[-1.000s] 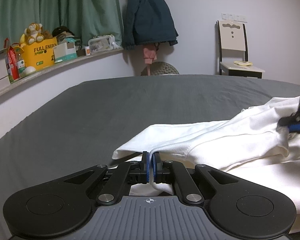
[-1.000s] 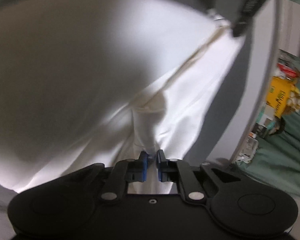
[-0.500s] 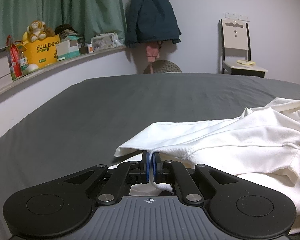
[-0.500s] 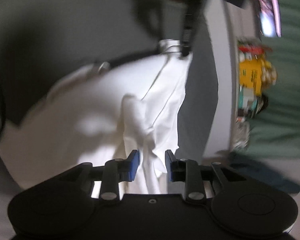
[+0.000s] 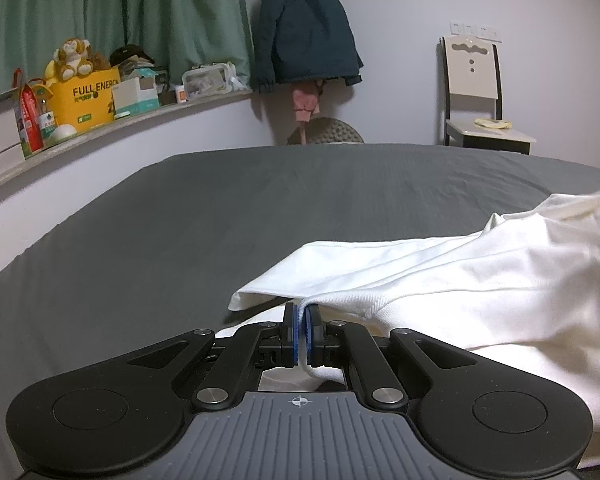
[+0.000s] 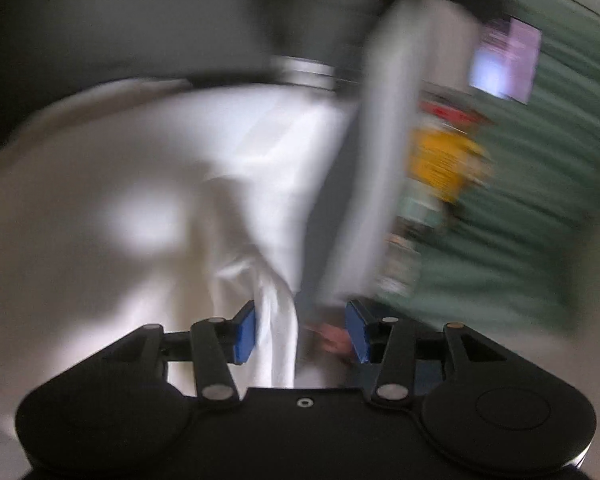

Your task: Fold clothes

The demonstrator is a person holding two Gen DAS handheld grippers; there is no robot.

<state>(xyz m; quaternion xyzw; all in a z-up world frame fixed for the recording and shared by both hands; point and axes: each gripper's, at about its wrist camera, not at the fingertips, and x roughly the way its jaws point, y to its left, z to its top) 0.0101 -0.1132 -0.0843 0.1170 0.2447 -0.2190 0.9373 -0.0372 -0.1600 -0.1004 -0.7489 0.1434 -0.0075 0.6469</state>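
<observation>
Left tongs (image 5: 301, 330), nearest the lens, are pinched tight w/ a thin edge of the white garment (image 5: 460, 288) caught between the blue pads (image 5: 296, 336). The garment sits on the grey bed (image 5: 220, 216), spreading from the pads out to the right, one folded layer lying over another, a ribbed hem just right of the tongs. Beyond it the bed sheet is bare up to the far edge. Behind that: a curved ledge (image 5: 148, 118) on the left w/ a yellow box (image 5: 85, 98), a plush toy (image 5: 73, 58) on top, smaller boxes and a red carton; green curtain (image 5: 120, 12) above. A dark jacket (image 5: 306, 28) hangs on the back wall, a chair (image 5: 476, 96) to the right.

Right wrist view is heavily motion-blurred. Right tongs (image 6: 300, 330) are partway apart and opening; a hanging fold of the white garment (image 6: 276, 320) sits in the gap, close by the left pad (image 6: 246, 332), right pad clear of it, so no pinch on it. More white cloth fills the left side; yellow box and green curtain smear on the right.
</observation>
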